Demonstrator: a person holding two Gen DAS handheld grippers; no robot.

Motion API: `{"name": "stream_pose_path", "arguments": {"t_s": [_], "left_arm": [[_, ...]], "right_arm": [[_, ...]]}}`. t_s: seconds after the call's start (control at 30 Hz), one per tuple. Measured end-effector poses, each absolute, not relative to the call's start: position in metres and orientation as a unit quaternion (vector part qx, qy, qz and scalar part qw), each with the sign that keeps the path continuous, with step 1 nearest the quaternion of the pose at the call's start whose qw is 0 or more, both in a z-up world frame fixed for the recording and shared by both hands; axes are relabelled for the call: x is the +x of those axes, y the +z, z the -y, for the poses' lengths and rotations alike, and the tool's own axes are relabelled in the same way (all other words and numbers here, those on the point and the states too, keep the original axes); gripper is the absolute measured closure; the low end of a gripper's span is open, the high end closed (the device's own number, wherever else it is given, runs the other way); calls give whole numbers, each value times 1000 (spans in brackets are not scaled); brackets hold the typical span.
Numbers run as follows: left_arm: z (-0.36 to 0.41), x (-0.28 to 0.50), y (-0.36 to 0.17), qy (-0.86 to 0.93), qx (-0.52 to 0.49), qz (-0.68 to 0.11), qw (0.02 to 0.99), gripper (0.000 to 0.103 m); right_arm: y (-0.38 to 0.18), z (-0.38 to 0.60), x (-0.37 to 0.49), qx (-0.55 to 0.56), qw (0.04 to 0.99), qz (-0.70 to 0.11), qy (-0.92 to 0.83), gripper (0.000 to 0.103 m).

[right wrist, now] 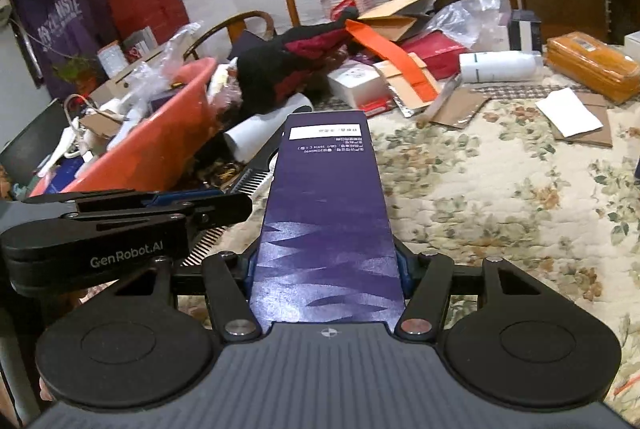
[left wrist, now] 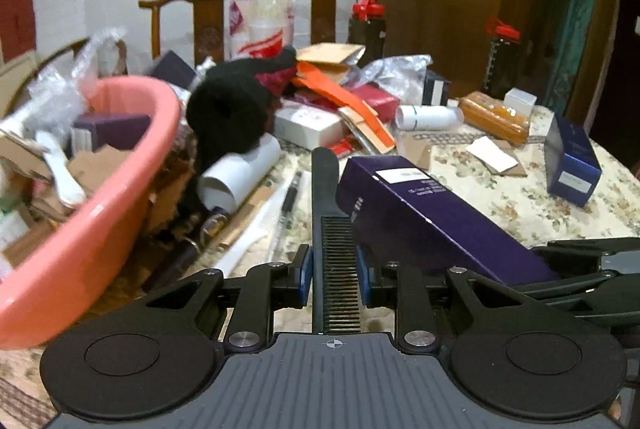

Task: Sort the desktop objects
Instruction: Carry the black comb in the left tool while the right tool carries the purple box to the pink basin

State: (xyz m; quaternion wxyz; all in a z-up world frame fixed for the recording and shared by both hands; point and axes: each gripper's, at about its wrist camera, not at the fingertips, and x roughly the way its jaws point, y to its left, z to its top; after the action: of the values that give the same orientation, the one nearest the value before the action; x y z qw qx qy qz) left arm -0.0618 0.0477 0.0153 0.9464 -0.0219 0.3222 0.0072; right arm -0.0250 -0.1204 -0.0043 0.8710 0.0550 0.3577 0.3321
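My left gripper (left wrist: 335, 265) is shut on a black comb (left wrist: 332, 213), which points forward with its handle away from me. The same comb (right wrist: 256, 177) shows in the right wrist view, beside the left gripper (right wrist: 224, 205). My right gripper (right wrist: 326, 269) is shut on a long purple box (right wrist: 326, 205) with a white label at its far end. That purple box (left wrist: 424, 217) lies just right of the comb in the left wrist view. A pink basin (left wrist: 100, 197) full of cardboard and packaging stands to the left of both grippers.
A floral tablecloth (right wrist: 500, 197) covers the table. A pile at the back holds a black knit hat (left wrist: 228, 113), white tubes (left wrist: 428, 117), an orange strap (left wrist: 340, 97), an orange pack (left wrist: 492, 121) and a blue box (left wrist: 572, 161). Wooden chairs (left wrist: 208, 13) stand behind.
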Motion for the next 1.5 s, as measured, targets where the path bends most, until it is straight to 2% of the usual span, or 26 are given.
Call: {"name": "stream_pose_path", "arguments": {"t_s": [0.13,0.2,0.33,0.6,0.63,0.8,0.83,0.9,0.93,0.97,1.0,1.5], "left_arm": [[-56,-74,29,3,-37,-313,949,84],[-58,-79,34,1,-33,-311,950,101],[-60,-83,36,1,-29,-311,950,101],[-85,-56,1,5,-66,-377,924,103],[-85,-56,-1,3,-63,-383,922,82],[-80,-62,-2,-34,-45,-388,920,58],[-76,-63,-2,-34,-38,-387,921,57],[-69,-60,-6,-37,-23,-394,918,57],[-67,-58,-11,-37,-19,-404,914,66],[-64,-55,-17,-27,-13,-413,910,67],[-61,-56,-19,-15,-3,-402,915,81],[-62,-79,1,34,-30,-337,941,84]], "right_arm": [[-5,120,-23,58,870,-364,328,39],[-6,118,-21,53,869,-370,324,39],[-5,108,-25,32,870,-370,323,39],[-7,111,-24,41,868,-374,325,39],[-6,110,-24,41,868,-374,325,39],[-7,111,-25,36,867,-371,330,39],[-7,110,-25,36,867,-370,331,39],[-7,111,-25,39,866,-370,334,39],[-7,112,-24,41,865,-371,335,39],[-7,113,-24,44,864,-371,336,39],[-7,114,-24,46,864,-372,337,39],[-3,100,-54,-14,890,-345,298,39]]}}
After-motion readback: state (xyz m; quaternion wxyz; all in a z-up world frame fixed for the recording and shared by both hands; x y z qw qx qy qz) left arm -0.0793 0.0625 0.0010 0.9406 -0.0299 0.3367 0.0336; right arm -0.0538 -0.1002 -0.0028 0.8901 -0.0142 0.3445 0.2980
